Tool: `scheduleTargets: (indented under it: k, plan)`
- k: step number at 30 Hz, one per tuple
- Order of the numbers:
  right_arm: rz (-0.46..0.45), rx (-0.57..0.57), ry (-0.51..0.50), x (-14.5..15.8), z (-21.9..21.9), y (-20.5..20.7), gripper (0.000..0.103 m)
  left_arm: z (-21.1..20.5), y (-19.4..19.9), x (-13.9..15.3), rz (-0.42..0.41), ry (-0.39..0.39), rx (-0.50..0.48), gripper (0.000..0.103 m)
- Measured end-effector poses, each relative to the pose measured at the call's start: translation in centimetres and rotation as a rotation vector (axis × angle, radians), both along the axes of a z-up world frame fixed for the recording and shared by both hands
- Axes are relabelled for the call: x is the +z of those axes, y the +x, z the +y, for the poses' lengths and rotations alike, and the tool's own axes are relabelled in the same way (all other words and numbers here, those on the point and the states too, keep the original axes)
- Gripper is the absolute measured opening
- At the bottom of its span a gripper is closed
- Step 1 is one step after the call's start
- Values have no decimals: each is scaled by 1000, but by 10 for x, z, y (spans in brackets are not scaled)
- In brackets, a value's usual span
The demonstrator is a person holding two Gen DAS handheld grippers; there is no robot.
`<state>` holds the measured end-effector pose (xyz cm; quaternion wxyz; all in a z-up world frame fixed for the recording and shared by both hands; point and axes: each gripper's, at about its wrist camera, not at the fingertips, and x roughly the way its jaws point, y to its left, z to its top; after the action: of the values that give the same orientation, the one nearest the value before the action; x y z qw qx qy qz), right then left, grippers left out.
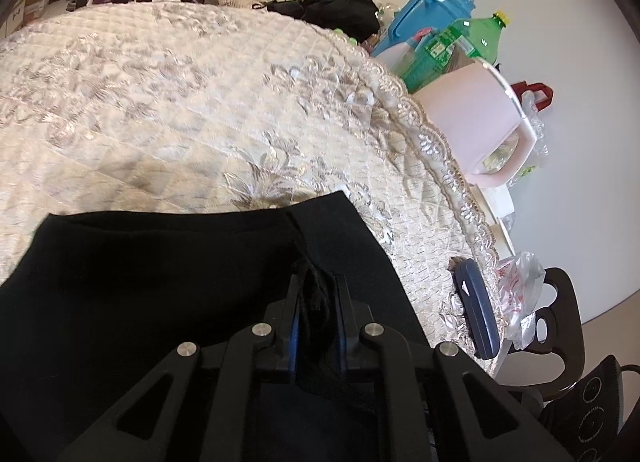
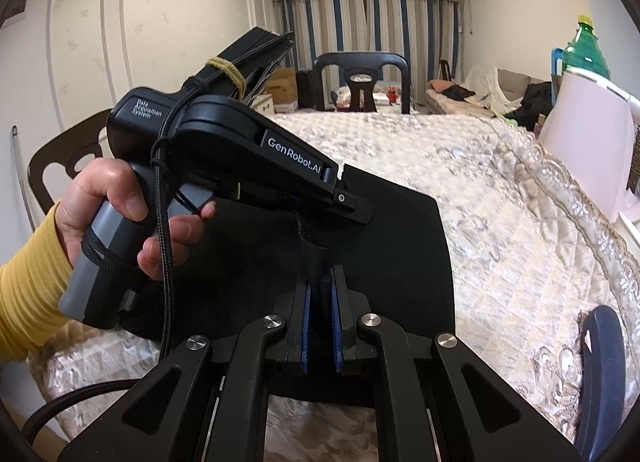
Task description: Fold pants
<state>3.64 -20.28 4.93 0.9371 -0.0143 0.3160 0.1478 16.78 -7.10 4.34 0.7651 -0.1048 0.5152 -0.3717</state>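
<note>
Pants [image 2: 400,230] black, soft, light, limp; lie on counter [image 1: 160,102]. Left claw [image 1: 316,294] and right claw [image 2: 320,290] each pinch fabric ridge, 12 o'clock of fingers; hold thick edges.

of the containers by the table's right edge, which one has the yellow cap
The green plastic bottle. Its yellow cap shows at the top in both wrist views. The blue jug beside it is blue all over, and the pink container in front has a white rim.

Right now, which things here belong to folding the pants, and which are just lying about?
Part of the job:
black pants
left gripper
right gripper
quilted table cover

Lying about:
green bottle
blue jug
pink container
dark blue case
</note>
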Motion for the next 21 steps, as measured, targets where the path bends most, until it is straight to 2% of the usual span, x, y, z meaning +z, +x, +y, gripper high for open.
scheduleTargets:
  k: [21]
  plan:
    - [-24,119,40,8,36,17,8,66,-8,10,-26,-38,72,15]
